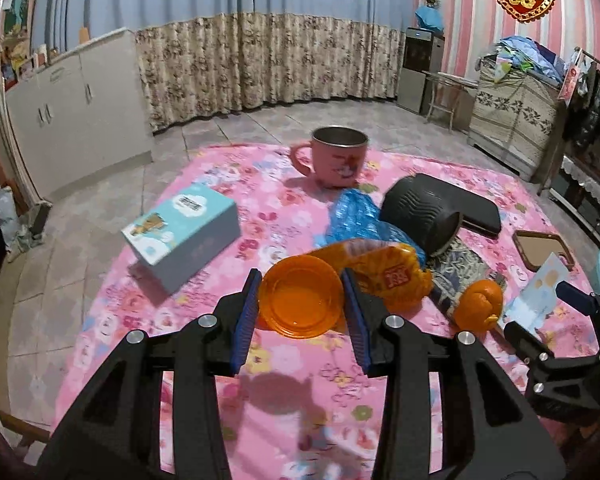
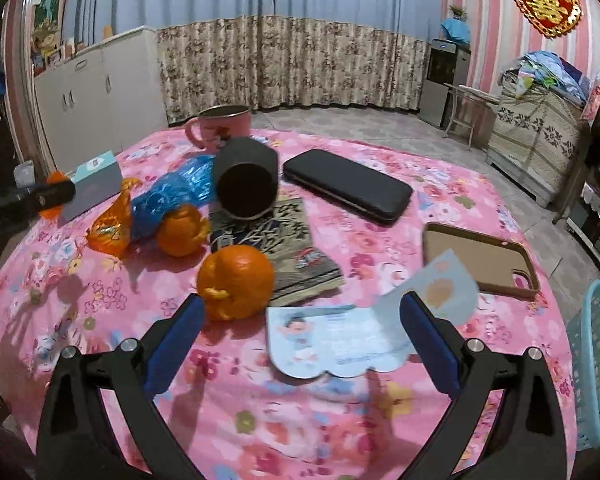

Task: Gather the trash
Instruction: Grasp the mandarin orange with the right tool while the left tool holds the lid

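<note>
My left gripper (image 1: 300, 282) is shut on a clear orange plastic cup (image 1: 300, 308), held a little above the pink flowered cloth (image 1: 260, 412). Just behind it lie an orange wrapper (image 1: 392, 276) and a blue plastic wrapper (image 1: 356, 220). My right gripper (image 2: 302, 308) stands open low over the table, with a light blue paper card (image 2: 340, 340) lying between its fingers, one flap curled up by the right finger. A peeled-looking tangerine (image 2: 236, 284) sits by the left finger and a second one (image 2: 180, 230) further back.
A black cup (image 2: 246, 184) lies on its side on a patterned booklet (image 2: 292, 256). Around them are a pink mug (image 1: 340, 156), a tissue box (image 1: 184, 236), a black case (image 2: 348, 190) and a brown phone case (image 2: 480, 256). A teal basket (image 2: 592, 360) stands at the table's right edge.
</note>
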A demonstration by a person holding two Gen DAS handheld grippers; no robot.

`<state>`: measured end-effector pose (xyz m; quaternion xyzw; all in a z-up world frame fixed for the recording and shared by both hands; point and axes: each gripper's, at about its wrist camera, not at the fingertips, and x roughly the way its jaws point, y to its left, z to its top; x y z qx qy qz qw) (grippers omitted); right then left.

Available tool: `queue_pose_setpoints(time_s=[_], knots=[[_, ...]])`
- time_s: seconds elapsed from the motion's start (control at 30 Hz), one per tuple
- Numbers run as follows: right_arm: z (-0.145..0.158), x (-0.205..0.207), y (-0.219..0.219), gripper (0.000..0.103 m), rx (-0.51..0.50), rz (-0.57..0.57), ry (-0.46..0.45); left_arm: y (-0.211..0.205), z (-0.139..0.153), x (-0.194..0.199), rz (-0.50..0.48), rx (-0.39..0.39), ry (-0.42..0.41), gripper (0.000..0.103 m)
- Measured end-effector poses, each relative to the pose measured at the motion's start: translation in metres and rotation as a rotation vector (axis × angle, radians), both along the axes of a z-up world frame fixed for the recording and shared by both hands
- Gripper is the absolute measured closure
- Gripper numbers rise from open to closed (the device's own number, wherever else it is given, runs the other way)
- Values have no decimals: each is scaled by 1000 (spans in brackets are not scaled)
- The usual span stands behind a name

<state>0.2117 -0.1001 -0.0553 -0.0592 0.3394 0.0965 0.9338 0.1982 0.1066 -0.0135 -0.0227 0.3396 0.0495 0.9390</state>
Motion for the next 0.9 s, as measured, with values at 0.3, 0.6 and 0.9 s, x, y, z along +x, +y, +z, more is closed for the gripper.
queue_pose_setpoints(time_s=[0.3,0.6,0.9], knots=[[-5,9,26,7,-29,-18,26,30,-4,3,54,-62,32,64],[-16,19,41,39,-73,41,72,25,-5,4,39,-84,37,64],[-7,12,34,58,-31,88,53,17,-7,6,27,-71,46,64]])
